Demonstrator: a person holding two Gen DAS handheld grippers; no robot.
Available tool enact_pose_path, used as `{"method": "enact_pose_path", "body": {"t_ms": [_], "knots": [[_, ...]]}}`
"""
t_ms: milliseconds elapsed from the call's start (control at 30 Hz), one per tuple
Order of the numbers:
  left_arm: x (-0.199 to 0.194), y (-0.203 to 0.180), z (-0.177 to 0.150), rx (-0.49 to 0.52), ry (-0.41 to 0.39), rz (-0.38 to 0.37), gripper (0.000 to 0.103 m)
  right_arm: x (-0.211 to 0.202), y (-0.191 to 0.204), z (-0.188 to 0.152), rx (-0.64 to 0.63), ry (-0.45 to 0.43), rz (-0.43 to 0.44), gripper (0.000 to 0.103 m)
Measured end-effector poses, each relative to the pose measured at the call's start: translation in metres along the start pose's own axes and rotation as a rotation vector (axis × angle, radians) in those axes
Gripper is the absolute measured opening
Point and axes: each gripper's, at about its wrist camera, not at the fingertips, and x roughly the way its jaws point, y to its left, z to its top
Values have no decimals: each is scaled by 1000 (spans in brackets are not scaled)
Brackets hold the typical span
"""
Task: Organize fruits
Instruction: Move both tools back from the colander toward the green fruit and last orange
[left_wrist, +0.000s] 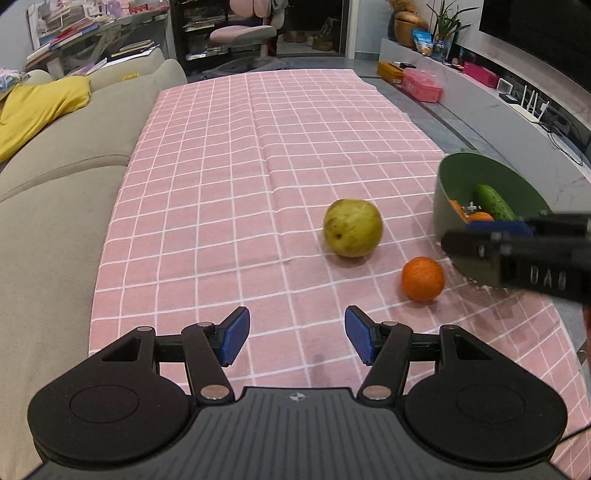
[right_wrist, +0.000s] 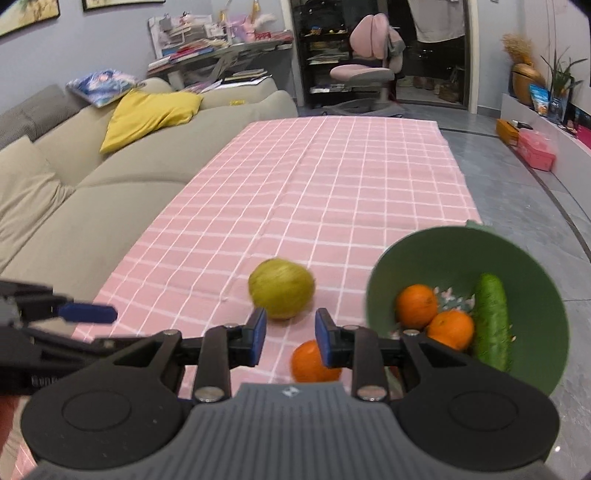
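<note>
While both tongs hang over the pink checked worktop (left_wrist: 258, 147), neither one holds anything. The left tongs (left_wrist: 297, 338) are spread wide, with only cloth between the blue pads. The right tongs (right_wrist: 290, 341) stand a little apart, nothing pinched.

In the left view, the big yellow-green fruit (left_wrist: 352, 227) sits on the cloth at about 1 o'clock from the left tongs. A loose orange (left_wrist: 423, 278) lies at about 2 o'clock, just beside the green bowl (left_wrist: 454, 173). The dark arm of the right tongs (left_wrist: 517, 251) cuts across the bowl's front and hides most of what is inside. Only a bit of cucumber (left_wrist: 493, 201) and some orange peep out. The bowl is also cut off by the edge of the view.

In the right view, the bowl (right_wrist: 443, 251) sits at 2 o'clock and shows two oranges (right_wrist: 415, 304) and the cucumber (right_wrist: 491, 321). The loose orange (right_wrist: 308, 363) is partly hidden behind the right pad. The yellow-green fruit (right_wrist: 280, 291) at 12 o'clock looks blurry. The left tongs (right_wrist: 88, 314) poke in at 9 o'clock, blurry and cut off
</note>
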Motion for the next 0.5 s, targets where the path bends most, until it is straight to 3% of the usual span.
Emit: {"method": "enact_pose_path", "body": {"t_ms": [300, 500], "knots": [[20, 4, 13, 11, -8, -14, 71, 26, 25, -40, 58, 28, -96, 34], [40, -11, 32, 102, -17, -34, 77, 40, 11, -48, 152, 12, -177, 37]]}}
